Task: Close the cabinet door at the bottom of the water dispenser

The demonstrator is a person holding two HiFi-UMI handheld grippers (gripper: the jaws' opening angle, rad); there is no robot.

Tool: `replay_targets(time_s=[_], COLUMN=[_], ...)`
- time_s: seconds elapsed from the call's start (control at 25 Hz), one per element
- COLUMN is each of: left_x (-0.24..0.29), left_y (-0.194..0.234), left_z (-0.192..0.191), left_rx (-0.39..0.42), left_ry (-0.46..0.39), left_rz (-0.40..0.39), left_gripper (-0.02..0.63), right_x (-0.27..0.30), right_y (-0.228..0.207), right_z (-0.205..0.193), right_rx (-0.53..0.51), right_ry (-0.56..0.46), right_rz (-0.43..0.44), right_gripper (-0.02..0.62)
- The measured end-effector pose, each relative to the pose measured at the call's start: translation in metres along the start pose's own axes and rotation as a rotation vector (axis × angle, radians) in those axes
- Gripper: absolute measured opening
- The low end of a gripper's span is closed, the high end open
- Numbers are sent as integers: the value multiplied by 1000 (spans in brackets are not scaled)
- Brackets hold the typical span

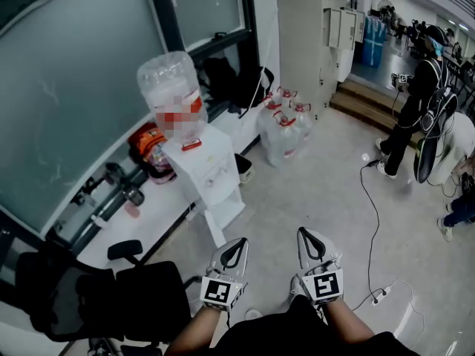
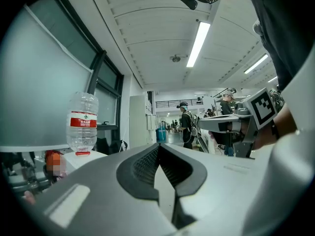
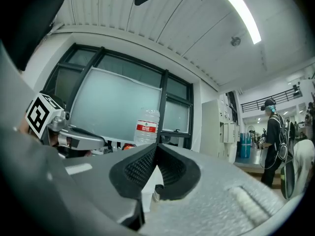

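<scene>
The white water dispenser (image 1: 202,166) stands by the window wall with a clear bottle (image 1: 174,93) on top. Its bottom cabinet door (image 1: 217,227) hangs open toward the room. My left gripper (image 1: 237,245) and right gripper (image 1: 307,236) are held side by side, well short of the dispenser, pointing level toward it. Both are shut and empty. In the left gripper view the jaws (image 2: 158,147) meet, with the bottle (image 2: 82,122) far left and the right gripper (image 2: 231,125) beside. In the right gripper view the jaws (image 3: 156,146) meet below the bottle (image 3: 146,127), left gripper (image 3: 74,139) alongside.
Several spare water bottles (image 1: 285,124) stand on the floor right of the dispenser. A black office chair (image 1: 111,295) sits at the lower left. A red bag (image 1: 148,148) lies on the sill. A person (image 1: 414,102) stands at right; a cable and power strip (image 1: 380,295) lie on the floor.
</scene>
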State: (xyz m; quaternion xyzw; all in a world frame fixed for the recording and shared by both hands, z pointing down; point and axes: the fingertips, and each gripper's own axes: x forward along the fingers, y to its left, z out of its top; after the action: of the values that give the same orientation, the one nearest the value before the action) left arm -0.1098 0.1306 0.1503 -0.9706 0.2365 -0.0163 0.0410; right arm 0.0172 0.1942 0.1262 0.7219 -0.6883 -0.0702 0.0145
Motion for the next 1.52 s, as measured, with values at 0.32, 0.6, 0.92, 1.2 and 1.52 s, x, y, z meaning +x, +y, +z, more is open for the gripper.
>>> replay_targets(time_s=[0.32,0.6,0.92,1.2,1.52], left_x=[62,124,173,175,157], left_y=[9,7,-2,0,35], left_z=[-1,5,-6,-13,-33], left_rx=[-7,-20,-49,-63,-81], left_ry=[24,7,19,52,109], left_rz=[59,117,197,285,377], left_gripper=[15,16,17,17,17], right_x=[43,79,103,122,159], right_y=[-50,-108,-158,-164,-131], right_z=[3,-10,-28,-44,-56], right_rx=[-52,-41,-30,1,38], right_ry=[-12,1,15,25,45], right_rz=[59,104,184,269,368], right_gripper=[3,3,3,3,3])
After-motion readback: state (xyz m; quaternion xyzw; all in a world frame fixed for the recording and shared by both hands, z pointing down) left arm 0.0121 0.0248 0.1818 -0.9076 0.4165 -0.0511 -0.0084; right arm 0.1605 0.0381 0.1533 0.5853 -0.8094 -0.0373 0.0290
